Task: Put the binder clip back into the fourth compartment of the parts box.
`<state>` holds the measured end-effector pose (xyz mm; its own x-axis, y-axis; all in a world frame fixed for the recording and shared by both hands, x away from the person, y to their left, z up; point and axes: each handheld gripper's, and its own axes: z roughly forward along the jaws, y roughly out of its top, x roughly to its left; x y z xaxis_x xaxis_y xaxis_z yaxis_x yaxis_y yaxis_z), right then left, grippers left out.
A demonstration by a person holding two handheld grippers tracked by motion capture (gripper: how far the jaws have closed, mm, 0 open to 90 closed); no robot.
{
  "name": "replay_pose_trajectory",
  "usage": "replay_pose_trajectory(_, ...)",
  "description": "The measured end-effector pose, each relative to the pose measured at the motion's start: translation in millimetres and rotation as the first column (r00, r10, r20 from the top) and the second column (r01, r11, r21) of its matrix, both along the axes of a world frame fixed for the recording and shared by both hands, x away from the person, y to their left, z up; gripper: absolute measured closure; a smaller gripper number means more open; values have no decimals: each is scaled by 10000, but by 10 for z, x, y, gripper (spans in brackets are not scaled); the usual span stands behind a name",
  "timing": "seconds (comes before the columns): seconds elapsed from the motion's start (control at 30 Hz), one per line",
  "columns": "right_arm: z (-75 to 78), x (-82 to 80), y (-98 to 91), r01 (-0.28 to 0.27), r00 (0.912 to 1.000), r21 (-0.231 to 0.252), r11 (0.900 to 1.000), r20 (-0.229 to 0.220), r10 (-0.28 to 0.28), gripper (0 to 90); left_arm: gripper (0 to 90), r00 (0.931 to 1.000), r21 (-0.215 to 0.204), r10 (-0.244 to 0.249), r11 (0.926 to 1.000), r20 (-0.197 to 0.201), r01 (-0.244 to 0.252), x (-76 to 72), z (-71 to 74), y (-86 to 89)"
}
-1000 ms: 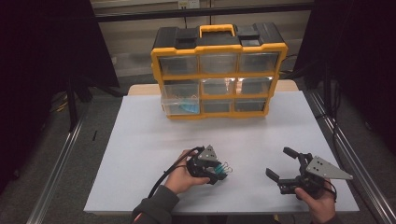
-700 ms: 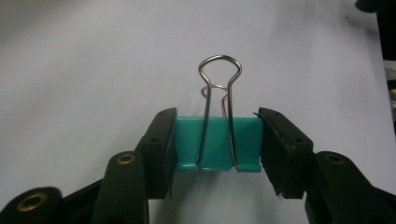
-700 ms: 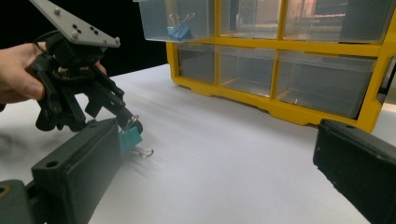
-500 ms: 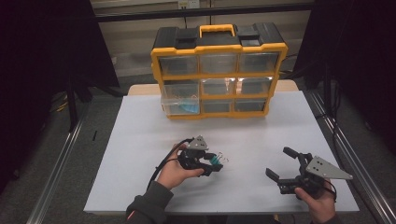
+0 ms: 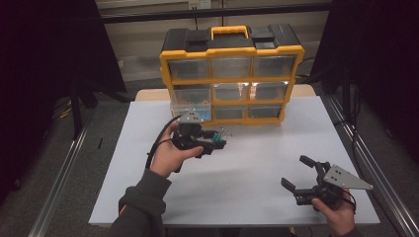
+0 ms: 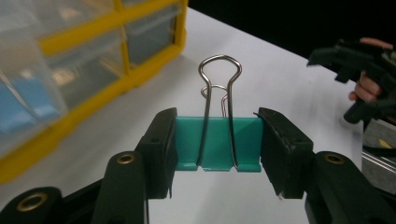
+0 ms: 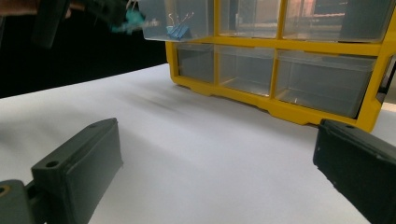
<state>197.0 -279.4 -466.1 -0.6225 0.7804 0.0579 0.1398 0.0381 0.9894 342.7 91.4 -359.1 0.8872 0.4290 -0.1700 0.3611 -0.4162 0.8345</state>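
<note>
Left gripper view: left gripper (image 6: 217, 149) clamps a teal binder clip (image 6: 217, 142) between its jaws; right gripper (image 5: 302, 173) gapes.

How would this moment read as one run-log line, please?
left gripper: shut on clip | right gripper: open, idle | organizer: one drawer out

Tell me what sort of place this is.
Probably a lab or workshop recording station: a white table ringed by dark curtains, a yellow drawer organizer on it, and the left gripper clamping a teal binder clip.
</note>
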Motion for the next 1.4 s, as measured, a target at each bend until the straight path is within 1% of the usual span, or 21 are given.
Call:
replay_pose_trajectory(0.1, 1, -2, -3, -40, 10000, -19, 10000, -6, 40, 4, 499, 9992, -125, 344, 9993, 214, -341, 79, 236, 49)
replay_pose_trajectory(0.2, 1, -1, -2, 15, 10000, -22, 10000, -11, -15, 4, 499, 9987, -331, 469, 9984, 205, -462, 126, 336, 74)
replay_pose_trajectory(0.27, 2, -2, -7, 31, 10000, -47, 10000, -17, -31, 4, 499, 9958, -391, 847, 9958, 358, -833, 198, 454, 119)
replay_pose_trajectory(0.47, 1, 10, -4, 32, 10000, -5, 10000, -1, -32, 4, 499, 9916, -492, 1201, 9918, 476, -1178, 301, 600, 166)
replay_pose_trajectory(0.6, 2, 9, -1, 16, 10000, -16, 10000, 18, -16, 4, 499, 9852, -489, 1628, 9859, 546, -1602, 452, 693, 219)
replay_pose_trajectory(0.63, 3, 7, 0, 54, 10000, 25, 10000, 12, -54, 4, 499, 9829, -601, 1761, 9831, 541, -1728, 485, 702, 231)
replay_pose_trajectory(0.7, 3, 6, -9, 13, 10000, 40, 10000, 54, -14, 4, 500, 9783, -557, 1965, 9796, 658, -1930, 551, 722, 259)
replay_pose_trajectory(0.73, 3, 6, -9, 13, 10000, 40, 10000, 54, -14, 4, 499, 9783, -557, 1965, 9796, 658, -1930, 551, 722, 259)
replay_pose_trajectory(0.8, 5, 1, -13, 38, 10000, 46, 10000, 38, -39, 4, 499, 9725, -608, 2224, 9740, 688, -2184, 617, 713, 281)
replay_pose_trajectory(0.83, 6, -1, -12, 37, 10000, 66, 10000, 33, -37, 4, 499, 9651, -496, 2509, 9676, 753, -2477, 683, 686, 302)
replay_pose_trajectory(0.93, 8, -1, -9, 54, 10000, 113, 9999, 57, -55, 4, 499, 9549, -435, 2838, 9587, 872, -2810, 781, 641, 343)
replay_pose_trajectory(0.97, 7, -2, -10, 27, 10000, 98, 9999, 36, -27, 4, 499, 9517, -544, 2958, 9548, 820, -2921, 805, 627, 348)
replay_pose_trajectory(1.1, 7, -1, -13, 18, 10000, 111, 9999, 46, -18, 4, 498, 9466, -421, 3092, 9509, 915, -3065, 855, 580, 363)
replay_pose_trajectory(1.13, 9, 2, -10, 50, 10000, 164, 9999, 33, -51, 4, 496, 9373, -448, 3333, 9428, 1023, -3304, 865, 535, 372)
replay_pose_trajectory(1.17, 6, 7, -6, 74, 10000, 185, 9998, 25, -75, 4, 450, 9334, -648, 3472, 9373, 910, -3423, 870, 513, 382)
replay_pose_trajectory(1.2, 5, 10, -12, 37, 10000, 95, 9999, 17, -37, 4, 381, 9334, -648, 3472, 9373, 910, -3423, 870, 513, 382)
replay_pose_trajectory(1.27, 6, 12, -7, 73, 10000, 174, 9998, -8, -73, 4, 334, 9312, -835, 3528, 9346, 913, -3459, 846, 476, 445)
replay_pose_trajectory(1.3, 5, 10, -9, 76, 10000, 139, 9999, -5, -76, 3, 291, 9328, -1015, 3505, 9343, 842, -3419, 821, 468, 466)
replay_pose_trajectory(1.33, 3, 8, -14, 50, 10000, 93, 9999, 8, -50, 3, 265, 9346, -1110, 3431, 9365, 940, -3326, 793, 466, 497)
replay_pose_trajectory(1.37, 3, 4, -12, 83, 10000, 144, 9999, 2, -83, 3, 252, 9321, -1177, 3469, 9349, 1040, -3348, 754, 466, 524)
replay_pose_trajectory(1.4, 4, 3, -13, 57, 10000, 184, 9998, 10, -58, 3, 242, 9356, -1338, 3345, 9382, 1130, -3192, 720, 460, 557)
